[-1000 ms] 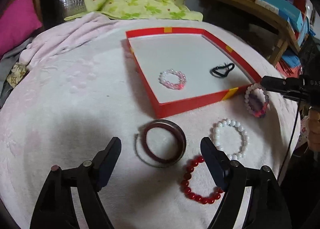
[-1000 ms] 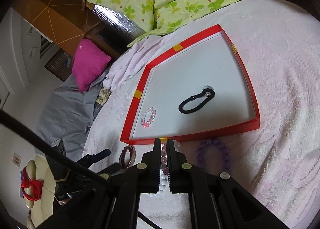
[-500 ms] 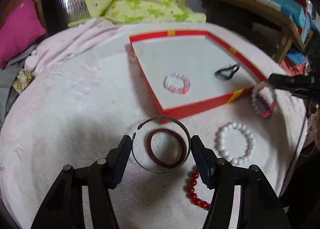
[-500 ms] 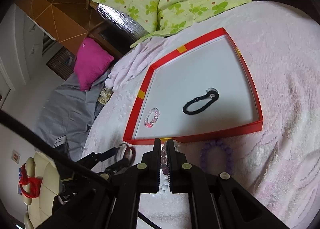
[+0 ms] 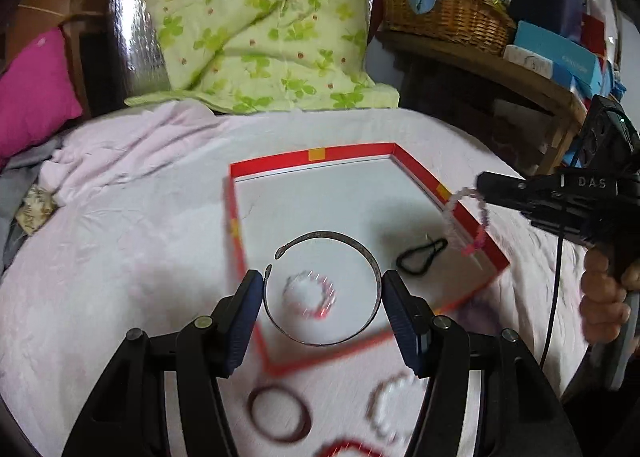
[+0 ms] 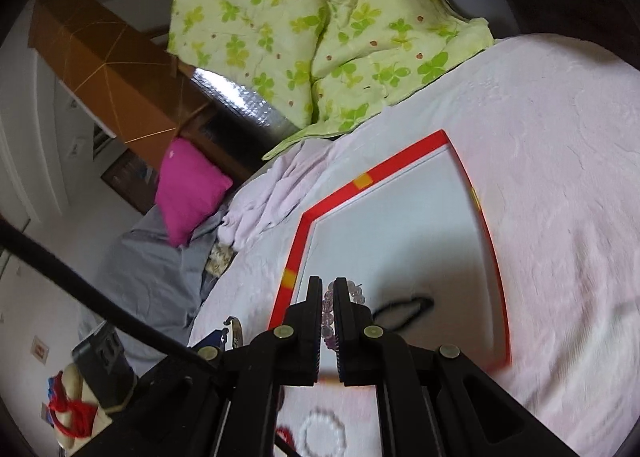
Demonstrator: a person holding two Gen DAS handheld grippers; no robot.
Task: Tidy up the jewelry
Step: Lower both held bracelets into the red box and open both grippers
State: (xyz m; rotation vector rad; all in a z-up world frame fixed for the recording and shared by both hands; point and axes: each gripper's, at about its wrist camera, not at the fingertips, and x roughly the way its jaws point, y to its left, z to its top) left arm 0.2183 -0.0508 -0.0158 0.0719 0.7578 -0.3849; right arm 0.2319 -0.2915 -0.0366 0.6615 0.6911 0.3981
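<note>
Now, through the left wrist camera, we see our left gripper (image 5: 322,297) pinching an open silver bangle (image 5: 362,253) between its two blue-padded fingers (image 5: 245,317), the band lifted above the near corner of the red-rimmed tray (image 5: 416,167). Taking that tray as our landmark: inside it, under the bangle, lies a pink bead bracelet (image 5: 309,294), blurred, and a black hair tie (image 5: 422,256) rests nearer the tray's right wall. Above that right wall our right gripper (image 5: 486,185) carries a pale purple bead bracelet (image 5: 466,219), which hangs down from its tip over the rim. On the pink blanket (image 5: 120,241) in front of the tray's near wall we make out a dark red bangle (image 5: 279,413), a white bead bracelet (image 5: 386,409) and the edge of a red bead bracelet (image 5: 344,447), all smeared by motion. Beyond the tray's far wall sits a green floral quilt (image 5: 256,17). Through the right wrist camera, our right gripper (image 6: 329,299) has its fingers pressed nearly together on the purple bead bracelet (image 6: 352,293), whose beads show between and just beside them, above the tray's near left part (image 6: 362,180). The hair tie (image 6: 404,307) lies inside the tray just right of the fingers. The white bead bracelet (image 6: 323,433) lies on the blanket outside the tray, below the gripper.
</note>
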